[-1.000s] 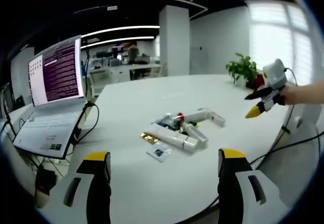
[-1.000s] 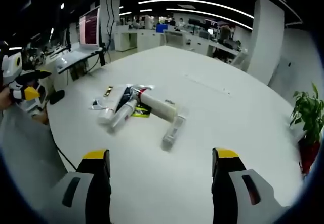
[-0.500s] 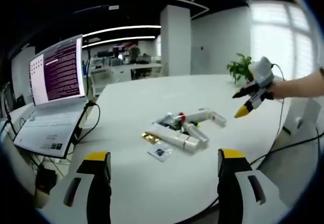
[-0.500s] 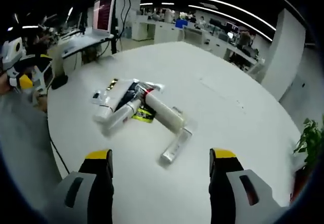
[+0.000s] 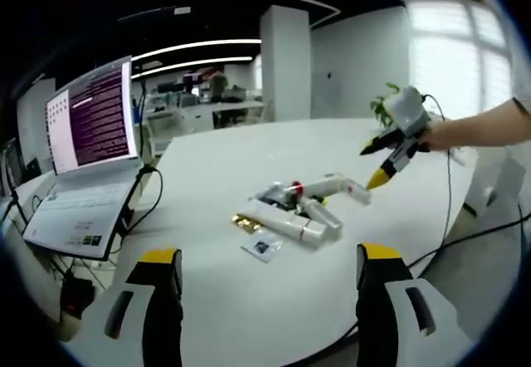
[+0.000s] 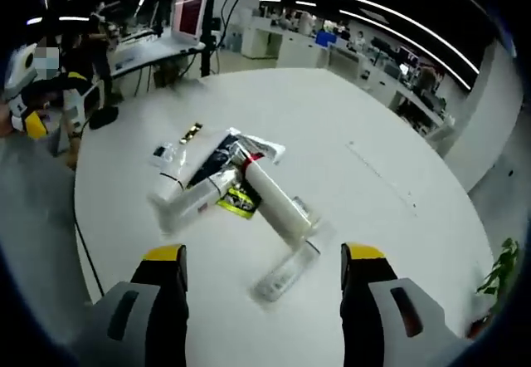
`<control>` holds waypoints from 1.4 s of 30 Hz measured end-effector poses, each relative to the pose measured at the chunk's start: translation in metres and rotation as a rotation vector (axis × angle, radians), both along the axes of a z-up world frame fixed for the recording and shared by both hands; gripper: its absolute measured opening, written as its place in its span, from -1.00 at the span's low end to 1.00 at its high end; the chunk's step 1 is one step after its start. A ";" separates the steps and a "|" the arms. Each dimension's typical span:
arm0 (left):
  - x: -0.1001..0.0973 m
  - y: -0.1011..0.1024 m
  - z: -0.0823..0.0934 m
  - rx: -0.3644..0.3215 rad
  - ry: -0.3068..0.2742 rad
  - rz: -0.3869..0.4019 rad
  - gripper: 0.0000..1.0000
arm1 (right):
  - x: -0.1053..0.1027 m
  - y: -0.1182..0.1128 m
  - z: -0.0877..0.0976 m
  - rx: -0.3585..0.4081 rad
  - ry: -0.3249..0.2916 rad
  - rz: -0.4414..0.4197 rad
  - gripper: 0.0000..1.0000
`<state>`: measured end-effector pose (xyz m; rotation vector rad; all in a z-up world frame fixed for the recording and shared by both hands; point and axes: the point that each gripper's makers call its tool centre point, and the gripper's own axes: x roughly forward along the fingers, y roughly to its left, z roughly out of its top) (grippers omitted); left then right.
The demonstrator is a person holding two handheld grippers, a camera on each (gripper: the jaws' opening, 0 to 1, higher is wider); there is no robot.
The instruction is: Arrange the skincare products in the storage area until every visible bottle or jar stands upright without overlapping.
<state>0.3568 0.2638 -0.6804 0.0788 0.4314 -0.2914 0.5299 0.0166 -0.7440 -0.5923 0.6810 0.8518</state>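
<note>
Lying mid-table [image 6: 398, 134]: about four white tubes [image 6: 278, 201] heaped flat over several sachets [image 6: 236, 203]; labels unreadable. Right gripper [image 6: 261, 259] hangs above them, left gripper [image 5: 261, 261] nearby, both with jaws wide, empty. One laptop [image 5: 83, 159], text illegible.

Laptop [image 5: 83, 176] open on table [image 5: 216, 159], plant [image 5: 383, 105] behind.
</note>
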 end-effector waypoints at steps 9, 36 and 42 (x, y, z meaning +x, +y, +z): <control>-0.001 -0.002 0.000 0.003 0.006 -0.005 0.59 | 0.025 0.024 -0.001 -0.017 -0.003 0.073 0.47; 0.000 0.000 -0.005 0.031 0.022 -0.015 0.52 | 0.079 0.075 -0.047 -0.183 0.091 0.374 0.24; 0.000 -0.004 -0.008 0.048 0.030 -0.035 0.52 | 0.080 0.084 -0.058 -0.226 0.105 0.435 0.06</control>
